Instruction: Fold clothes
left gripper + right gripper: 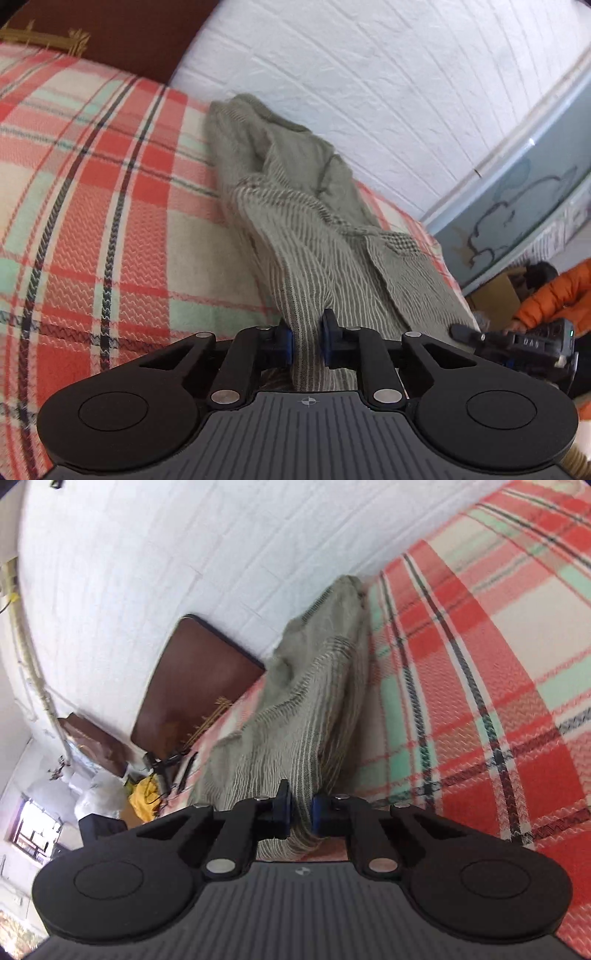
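A grey-green striped garment (295,206) lies in a long bunched strip across a red, cream and mint plaid blanket (92,192), reaching back to the white wall. My left gripper (307,341) is shut on its near edge, the cloth pinched between the blue pads. In the right wrist view the same garment (310,686) runs away from me, and my right gripper (301,814) is shut on another part of its near edge. The other gripper (517,343) shows at the right of the left wrist view, in a hand with an orange sleeve (557,295).
A white brick-pattern wall (369,74) borders the bed behind the garment. A dark brown headboard (192,686) stands at the bed's end. A pale blue panel with a drawing (517,206) and cardboard boxes sit beyond the bed edge. Clutter and a yellow bag (144,797) lie on the floor.
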Demonstrator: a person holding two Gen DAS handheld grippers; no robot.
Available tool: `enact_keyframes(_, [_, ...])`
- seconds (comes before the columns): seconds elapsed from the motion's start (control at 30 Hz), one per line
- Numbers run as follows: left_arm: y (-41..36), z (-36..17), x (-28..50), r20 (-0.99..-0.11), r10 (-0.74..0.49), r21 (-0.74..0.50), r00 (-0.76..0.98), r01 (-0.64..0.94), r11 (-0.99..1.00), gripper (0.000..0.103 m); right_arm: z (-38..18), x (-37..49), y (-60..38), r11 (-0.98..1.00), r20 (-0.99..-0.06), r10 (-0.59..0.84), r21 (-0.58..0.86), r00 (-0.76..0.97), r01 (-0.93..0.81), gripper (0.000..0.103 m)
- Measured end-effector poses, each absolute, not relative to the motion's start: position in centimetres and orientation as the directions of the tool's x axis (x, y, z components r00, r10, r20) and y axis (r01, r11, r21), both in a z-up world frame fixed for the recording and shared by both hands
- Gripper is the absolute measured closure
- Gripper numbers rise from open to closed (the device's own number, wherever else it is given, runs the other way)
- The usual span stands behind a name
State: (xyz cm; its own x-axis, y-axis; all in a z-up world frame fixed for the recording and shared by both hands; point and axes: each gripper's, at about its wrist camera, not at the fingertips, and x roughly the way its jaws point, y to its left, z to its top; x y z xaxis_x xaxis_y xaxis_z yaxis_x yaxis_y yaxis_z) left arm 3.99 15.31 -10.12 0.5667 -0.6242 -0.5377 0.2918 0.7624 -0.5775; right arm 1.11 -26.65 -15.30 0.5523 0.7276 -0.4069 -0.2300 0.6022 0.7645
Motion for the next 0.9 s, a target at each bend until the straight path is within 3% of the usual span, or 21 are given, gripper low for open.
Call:
enact_keyframes(0.2, [14.3, -8.4, -2.0, -0.585, -0.621, -0.511, 0.521, 0.358, 0.782, 0.092, -12.7, -4.1, -27.4, 0.632, -0.463, 0.744, 0.722, 0.482, -0.282, 0.092])
enact_keyframes(0.4, [13.1, -11.0, -9.3, -0.655, -0.575, -0.454, 0.491, 0.353, 0.818, 0.091, -14.6, -10.5, -27.9, 0.675, -0.557, 0.719, 0.703, 0.416, -0.225, 0.092])
enact_keyframes(0.47, [13.3, -12.2, -10.1, -0.658, -0.562, -0.459, 0.502, 0.324, 0.827, 0.082, -16.0, -11.5, -28.1, 0.689, -0.578, 0.7, 0.701, 0.42, -0.185, 0.088])
enact_keyframes(0.5, [13.6, -12.4, -10.0, -0.653, -0.562, -0.474, 0.507, 0.305, 0.826, 0.079, -16.3, -11.6, -28.1, 0.692, -0.578, 0.695, 0.7, 0.428, -0.178, 0.082])
enact_keyframes(0.57, [14.2, -12.0, -9.8, -0.645, -0.557, -0.487, 0.524, 0.279, 0.827, 0.053, -16.3, -11.6, -28.1, 0.705, -0.58, 0.679, 0.686, 0.451, -0.179, 0.074])
enact_keyframes(0.6, [14.4, -11.2, -9.8, -0.641, -0.541, -0.467, 0.545, 0.284, 0.838, 0.052, -15.6, -11.5, -28.1, 0.719, -0.581, 0.665, 0.668, 0.469, -0.193, 0.064])
enact_keyframes(0.7, [14.9, -8.8, -9.7, -0.621, -0.487, -0.384, 0.614, 0.304, 0.872, 0.045, -12.7, -11.0, -28.7, 0.755, -0.539, 0.625, 0.601, 0.564, -0.262, 0.051])
enact_keyframes(0.8, [14.8, -7.6, -8.4, -0.589, -0.478, -0.349, 0.652, 0.328, 0.878, 0.04, -11.2, -9.6, -28.7, 0.771, -0.496, 0.605, 0.561, 0.622, -0.303, 0.044])
enact_keyframes(0.9, [13.9, -7.8, -6.3, -0.585, -0.482, -0.341, 0.653, 0.341, 0.876, 0.038, -12.1, -7.2, -27.6, 0.78, -0.502, 0.602, 0.536, 0.621, -0.322, 0.044])
